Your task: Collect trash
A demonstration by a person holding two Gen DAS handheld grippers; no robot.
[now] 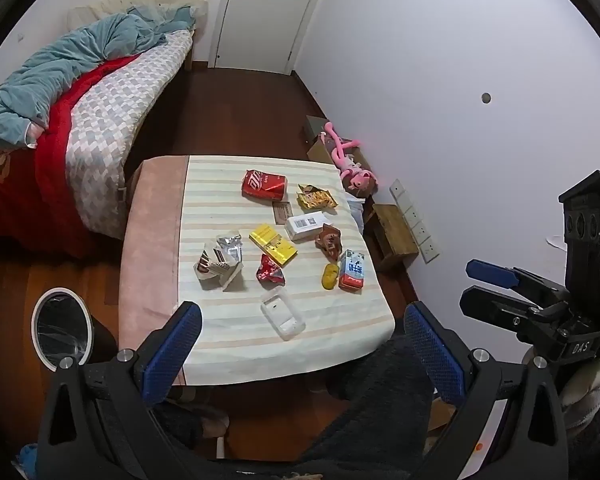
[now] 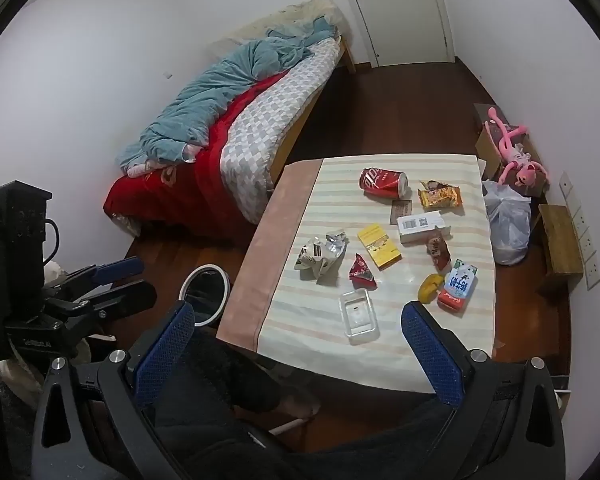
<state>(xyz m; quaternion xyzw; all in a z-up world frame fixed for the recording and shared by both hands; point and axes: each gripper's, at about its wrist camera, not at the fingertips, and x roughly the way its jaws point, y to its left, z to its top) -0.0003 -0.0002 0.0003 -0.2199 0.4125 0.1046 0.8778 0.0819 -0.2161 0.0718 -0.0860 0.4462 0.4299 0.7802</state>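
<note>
1. Looking down from the left wrist view, the left gripper (image 1: 300, 344) has its blue-padded jaws spread as wide as they go, with nothing between them; it hangs above the near edge of a small table covered by a pale striped cloth (image 1: 236, 344).
2. Scattered on that cloth is the trash: a dented red drink can (image 1: 264, 185) on its side at the far end, a crumpled yellow snack wrapper (image 1: 315, 197) beside it, a white rectangular box (image 1: 306, 226), a flat yellow carton (image 1: 273, 244), a crushed silver-and-white foil wrapper (image 1: 220, 262), a small red crinkled packet (image 1: 270, 270), a brown twisted wrapper (image 1: 329, 241), a yellow peel-like scrap (image 1: 330, 276) touching a blue-and-red drink carton (image 1: 352, 271), and a clear plastic tray (image 1: 283, 312) nearest the jaws.
3. Left of the table on the wooden floor stands a round white-rimmed bin with a plastic liner (image 1: 62, 328).
4. At the right edge of this view the right gripper (image 1: 480, 286) shows from the side, holding nothing.
5. From the right wrist view, the right gripper (image 2: 296, 344) is likewise fully open and empty, poised over the table's near edge, the clear plastic tray lying just beyond and between its fingertips.
6. The bin sits just left of the table here, and the left gripper (image 2: 140, 278) appears at the left edge, apart from everything.
</note>
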